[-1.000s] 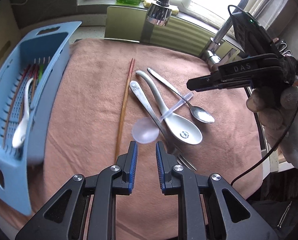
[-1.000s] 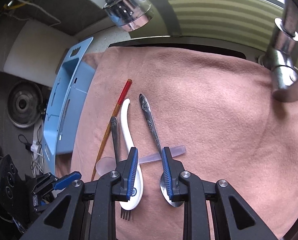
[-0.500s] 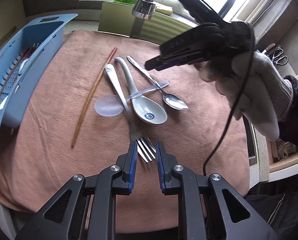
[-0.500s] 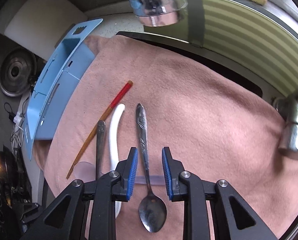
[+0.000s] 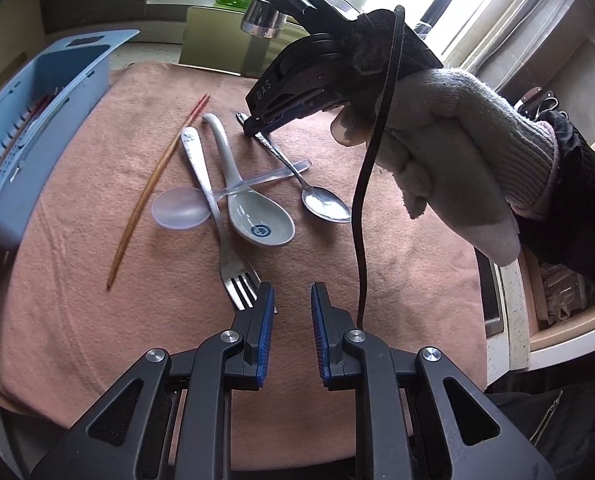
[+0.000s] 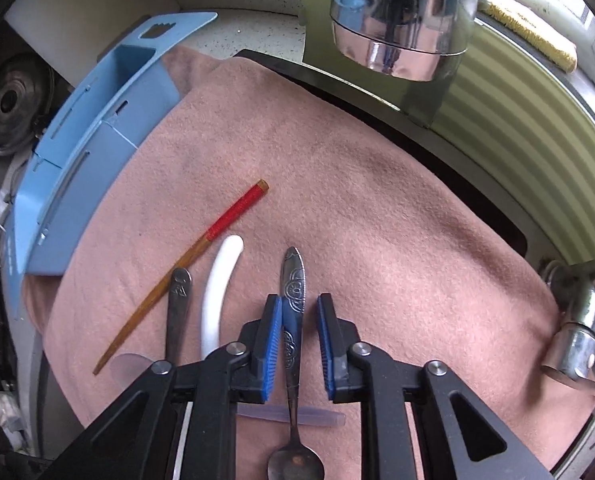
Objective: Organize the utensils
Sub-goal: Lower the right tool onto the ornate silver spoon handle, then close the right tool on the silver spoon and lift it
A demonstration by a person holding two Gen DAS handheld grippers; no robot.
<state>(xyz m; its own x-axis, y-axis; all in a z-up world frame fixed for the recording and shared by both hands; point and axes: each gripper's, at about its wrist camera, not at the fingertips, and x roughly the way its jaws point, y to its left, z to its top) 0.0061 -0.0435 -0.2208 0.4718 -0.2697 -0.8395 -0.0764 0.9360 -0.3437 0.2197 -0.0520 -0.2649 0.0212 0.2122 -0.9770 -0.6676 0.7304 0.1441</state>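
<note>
As its jaws close in, the right gripper [image 6: 297, 320] straddles the metal spoon [image 6: 293, 292] handle for pickup, pads not yet pinching; the left gripper [image 5: 292, 304] idles, slightly spread, empty.

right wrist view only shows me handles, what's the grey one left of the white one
Observer: A fork; its tines end beside the left gripper.
Operator: and the clear strip under my spoon
Observer: That is the handle of a clear spoon. It crosses the fork, the white spoon and the metal spoon, and its bowl lies left of the fork.
Operator: anything in the blue bin yet
Observer: Yes, what look like chopsticks lie inside the bin; the rest is too blurred to tell.
</note>
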